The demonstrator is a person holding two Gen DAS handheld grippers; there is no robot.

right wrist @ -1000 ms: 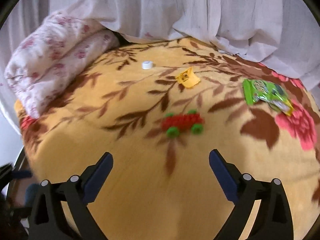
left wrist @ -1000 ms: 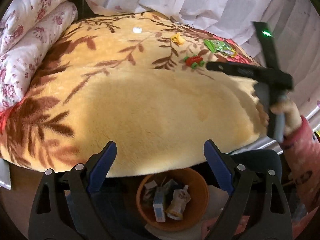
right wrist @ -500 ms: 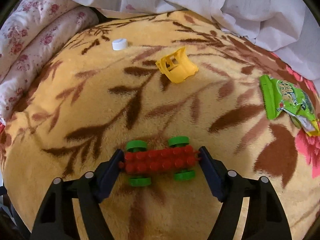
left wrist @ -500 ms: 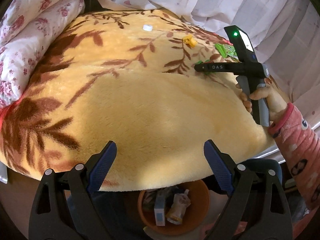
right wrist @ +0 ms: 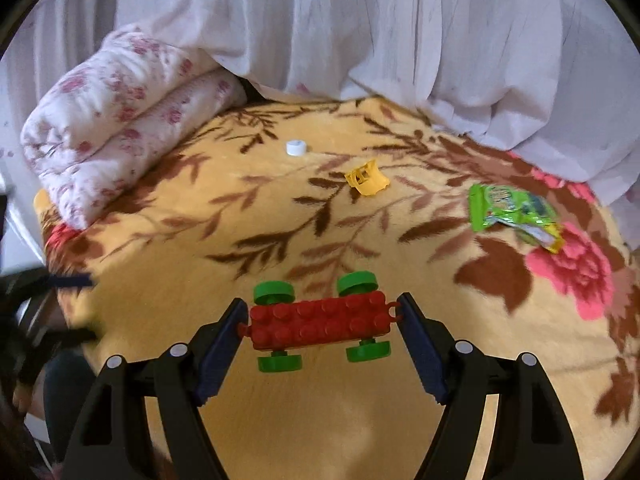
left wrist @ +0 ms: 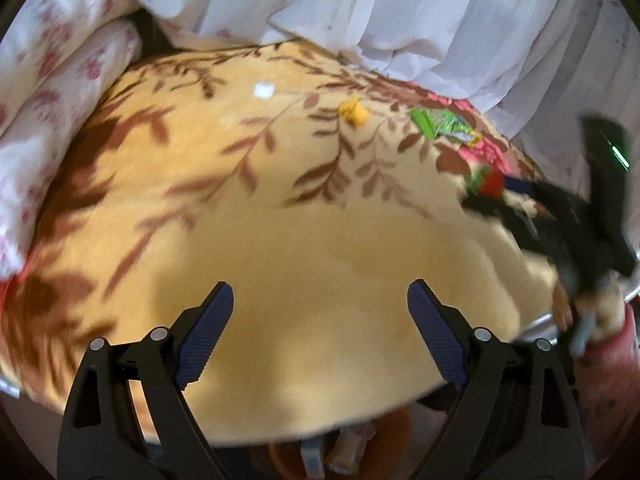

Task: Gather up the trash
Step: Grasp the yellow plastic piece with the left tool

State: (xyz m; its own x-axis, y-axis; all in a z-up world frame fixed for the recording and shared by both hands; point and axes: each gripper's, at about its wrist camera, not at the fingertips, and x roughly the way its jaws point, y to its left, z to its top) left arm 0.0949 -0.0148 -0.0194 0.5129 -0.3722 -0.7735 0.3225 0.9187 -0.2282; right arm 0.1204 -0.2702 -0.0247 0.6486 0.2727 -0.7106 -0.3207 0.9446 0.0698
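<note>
A red brick toy car (right wrist: 320, 322) with green wheels is clamped end to end in my right gripper (right wrist: 321, 308), which holds it just above the yellow leaf-print blanket (right wrist: 192, 248). Farther back on the blanket lie a white bottle cap (right wrist: 296, 147), a yellow plastic piece (right wrist: 367, 178) and a green snack wrapper (right wrist: 512, 210). My left gripper (left wrist: 320, 292) stands open over the blanket's near edge with nothing between its fingers. The left wrist view shows the right gripper (left wrist: 520, 204) blurred at the right, with the car (left wrist: 490, 182) in it.
An orange-brown bin (left wrist: 400, 432) holding cartons peeks out below the blanket's front edge. A folded floral quilt (right wrist: 120, 120) lies at the back left. White curtains (right wrist: 360, 40) hang behind the bed. A hand and red sleeve (left wrist: 608, 344) hold the right gripper.
My right gripper went down around the toy car, shut on its ends and lifted it off the blanket. My left gripper moved forward over the bed, so the bin slid toward the frame's bottom.
</note>
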